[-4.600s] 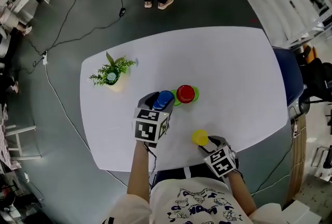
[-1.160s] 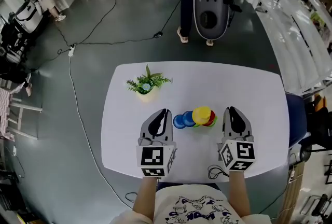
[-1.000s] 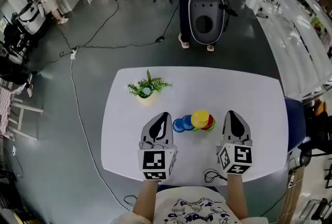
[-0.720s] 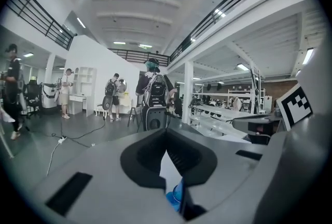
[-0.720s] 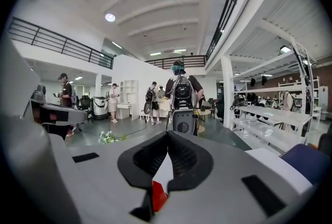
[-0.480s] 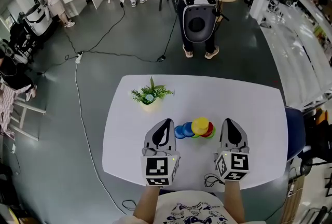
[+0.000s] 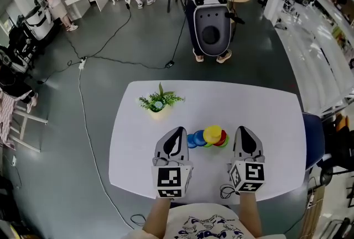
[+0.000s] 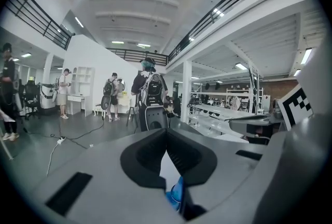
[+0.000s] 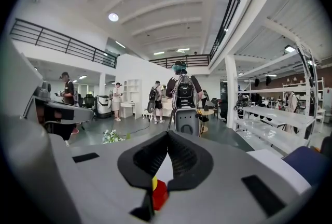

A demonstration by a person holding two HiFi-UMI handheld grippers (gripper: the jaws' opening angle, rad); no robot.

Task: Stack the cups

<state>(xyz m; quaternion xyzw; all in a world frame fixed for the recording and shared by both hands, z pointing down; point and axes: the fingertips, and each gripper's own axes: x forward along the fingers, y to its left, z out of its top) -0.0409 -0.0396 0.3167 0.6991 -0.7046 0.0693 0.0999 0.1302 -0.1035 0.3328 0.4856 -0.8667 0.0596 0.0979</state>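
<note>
Both grippers are empty and parked. Left gripper (image 7: 177,131) fingers are clenched together with nothing between them. In the left gripper view the pads (image 8: 166,137) meet edge to edge, and the blue cup (image 8: 177,194) only shows below, through the gap under them. The right gripper (image 7: 243,130) is the same: fingers (image 9: 167,139) pressed closed on nothing, with the red cup (image 9: 159,193) and a sliver of yellow visible below.

The cups sit clustered near the middle of the worktop (image 7: 265,105), slightly toward 6 o'clock, between the two grippers.
- The yellow cup (image 7: 213,133) is on top.
- The red cup (image 7: 223,139) peeks out at its 4 o'clock.
- The green cup (image 7: 208,145) shows as a rim underneath, at 6 o'clock.
- The blue cup (image 7: 194,139) is at the yellow cup's 9 o'clock, touching or overlapping the pile. I can't tell whether it's nested or just leaning beside it.

The left gripper is at 8 o'clock of the cluster and the right at 4 o'clock. Both are near the cups but not touching, and both point toward 12. My read is that they flank the pile symmetrically because the hands are at rest, not approaching for a pick.

The stack looks mostly done. The blue cup is the open item. If it's loose, it wants a pick from the left side, since that gripper is closest.

The potted plant (image 7: 159,102) is at 10 o'clock of the cups, well clear. A cable (image 7: 225,193) loops on the worktop edge at 6 o'clock beside the right gripper, which is a minor snag risk.
</note>
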